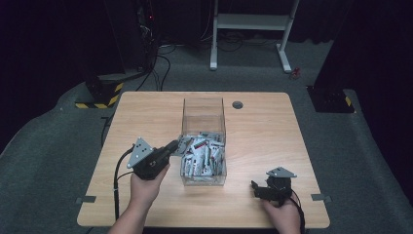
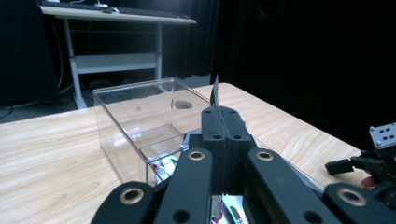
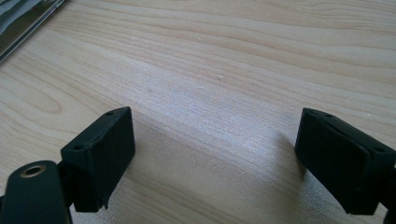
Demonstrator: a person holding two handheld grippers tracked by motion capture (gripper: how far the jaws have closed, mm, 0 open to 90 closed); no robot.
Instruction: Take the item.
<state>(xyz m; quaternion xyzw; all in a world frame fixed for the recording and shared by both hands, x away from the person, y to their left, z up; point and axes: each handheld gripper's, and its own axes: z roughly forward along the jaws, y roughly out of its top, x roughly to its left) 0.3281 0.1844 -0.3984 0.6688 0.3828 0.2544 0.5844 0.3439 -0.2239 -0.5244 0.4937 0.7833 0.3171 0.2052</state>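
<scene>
Packet, pinched upright in the shut left gripper, sits at the left wall of the clear box, whose sachet pile lies just right of it, while the right gripper rests wide open and empty, well apart on the desk.

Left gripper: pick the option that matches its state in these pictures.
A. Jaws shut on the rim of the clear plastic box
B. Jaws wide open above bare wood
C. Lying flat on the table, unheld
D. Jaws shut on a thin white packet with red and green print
D: in the left gripper view the left gripper has its jaws pressed together, with the thin white packet with red and green print sticking up between their tips, above the clear plastic box.
</scene>
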